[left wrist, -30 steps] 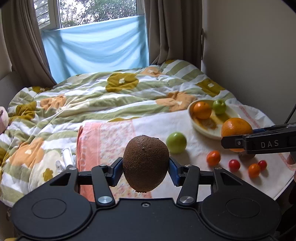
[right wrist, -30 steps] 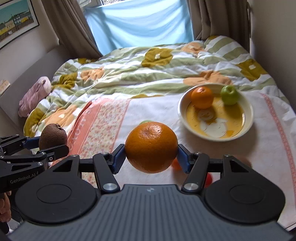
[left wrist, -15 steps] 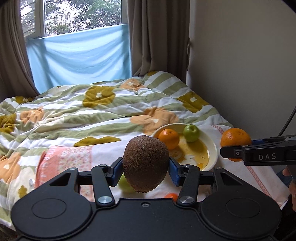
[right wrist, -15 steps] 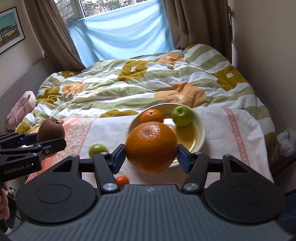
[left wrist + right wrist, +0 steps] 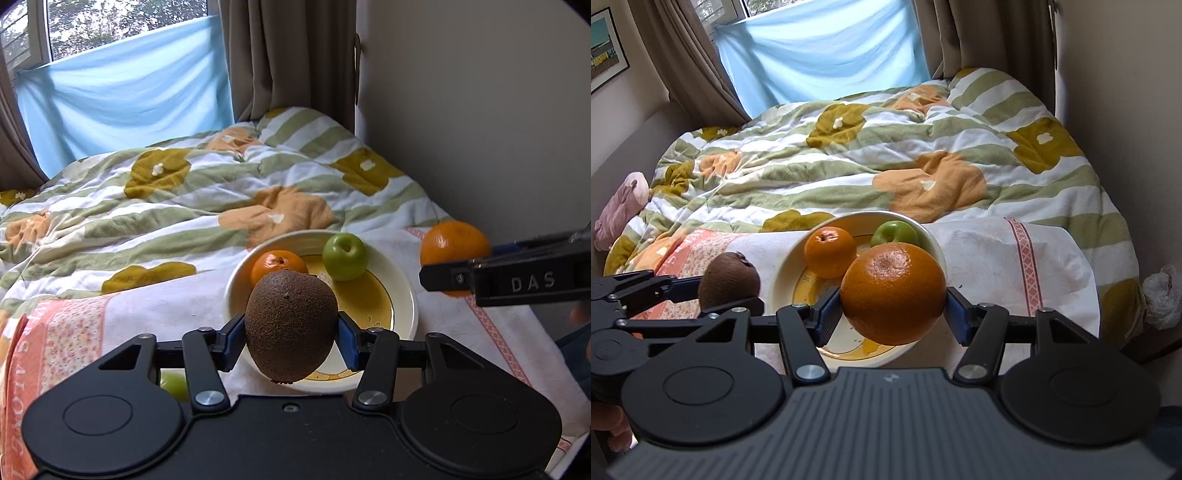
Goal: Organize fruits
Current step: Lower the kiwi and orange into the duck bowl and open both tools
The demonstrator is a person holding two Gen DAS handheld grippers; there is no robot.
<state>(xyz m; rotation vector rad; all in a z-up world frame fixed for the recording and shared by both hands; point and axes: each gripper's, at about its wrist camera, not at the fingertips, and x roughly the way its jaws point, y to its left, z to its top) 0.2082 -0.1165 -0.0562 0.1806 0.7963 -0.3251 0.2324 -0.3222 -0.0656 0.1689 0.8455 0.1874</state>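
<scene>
My left gripper (image 5: 291,338) is shut on a brown kiwi (image 5: 291,325) and holds it over the near rim of the cream and yellow bowl (image 5: 404,295). The bowl holds a small orange (image 5: 277,262) and a green apple (image 5: 345,256). My right gripper (image 5: 891,315) is shut on a large orange (image 5: 892,291) and holds it above the bowl (image 5: 783,277), near its front right. The large orange also shows in the left wrist view (image 5: 454,242), right of the bowl. The kiwi shows in the right wrist view (image 5: 727,280), left of the bowl.
The bowl stands on a white and pink cloth (image 5: 147,314) spread over a striped floral quilt (image 5: 184,199). Another green apple (image 5: 173,384) lies on the cloth behind my left gripper's body. A wall (image 5: 480,110) runs along the right; a pink soft toy (image 5: 620,206) lies far left.
Both grippers have moved forward and to the right toward the bowl with their fruits. The bowl now sits right under them, and the small tomatoes have dropped out of sight.
</scene>
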